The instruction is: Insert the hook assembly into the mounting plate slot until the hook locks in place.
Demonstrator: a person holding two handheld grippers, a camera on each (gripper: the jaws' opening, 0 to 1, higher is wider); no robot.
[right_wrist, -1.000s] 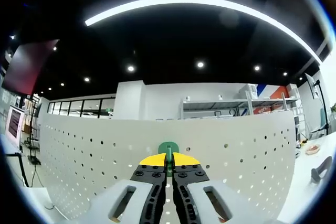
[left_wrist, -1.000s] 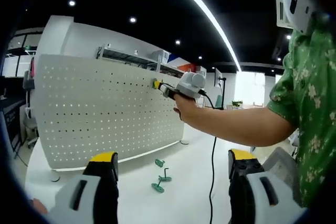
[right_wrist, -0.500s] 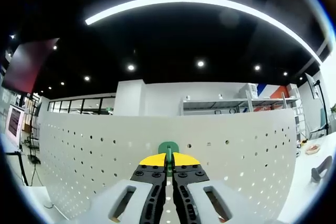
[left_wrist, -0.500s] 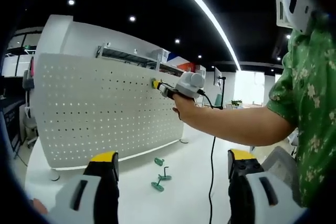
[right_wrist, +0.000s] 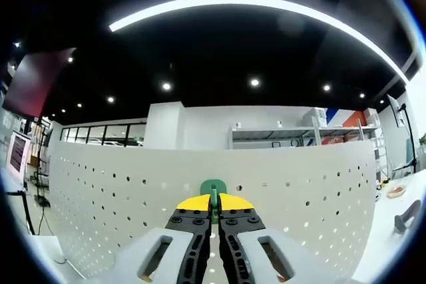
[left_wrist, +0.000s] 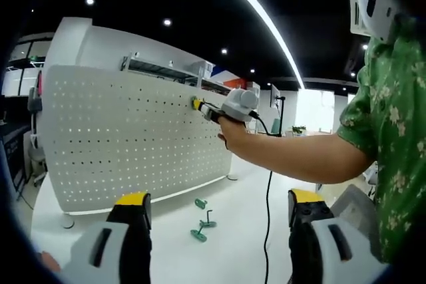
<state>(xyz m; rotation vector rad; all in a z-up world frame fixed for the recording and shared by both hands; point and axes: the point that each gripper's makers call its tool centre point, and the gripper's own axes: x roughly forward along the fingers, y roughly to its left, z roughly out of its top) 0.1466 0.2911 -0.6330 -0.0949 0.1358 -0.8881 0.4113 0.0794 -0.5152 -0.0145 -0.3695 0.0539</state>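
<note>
A: Green plastic, pinched between yellow-tipped jaws: that is the small green hook assembly [right_wrist: 213, 187], nearest of all in the right gripper view. The right gripper [right_wrist: 213, 212] has its jaws drawn tight together on it, and only the hook's rounded top shows above them.

B: And beyond it?

A: The tall white perforated metal mounting plate [right_wrist: 299, 197], standing upright just past the hook. The hook's tip sits against the plate or very close to it; I cannot tell which, nor whether any part has entered a hole.

B: So how far along is the job?

A: I judge the pick-up done and the approach made. Seating the hook and feeling it lock is what remains, and nothing here shows a lock.

B: What does the left gripper view add?

A: Nearest, the left gripper [left_wrist: 219, 221] itself, jaws standing wide apart with nothing between them. Past it, on the white tabletop [left_wrist: 246, 244], lie three spare green hook pieces [left_wrist: 202, 221]. Farther off, the person's bare forearm [left_wrist: 293, 157] reaches to the plate, carrying the right gripper [left_wrist: 214, 112] up near its top edge [left_wrist: 133, 138].

B: And the right gripper view alone?

A: It gives the close line-up of hook and holes, and the ceiling's long white light strip [right_wrist: 266, 4] far behind.
</note>
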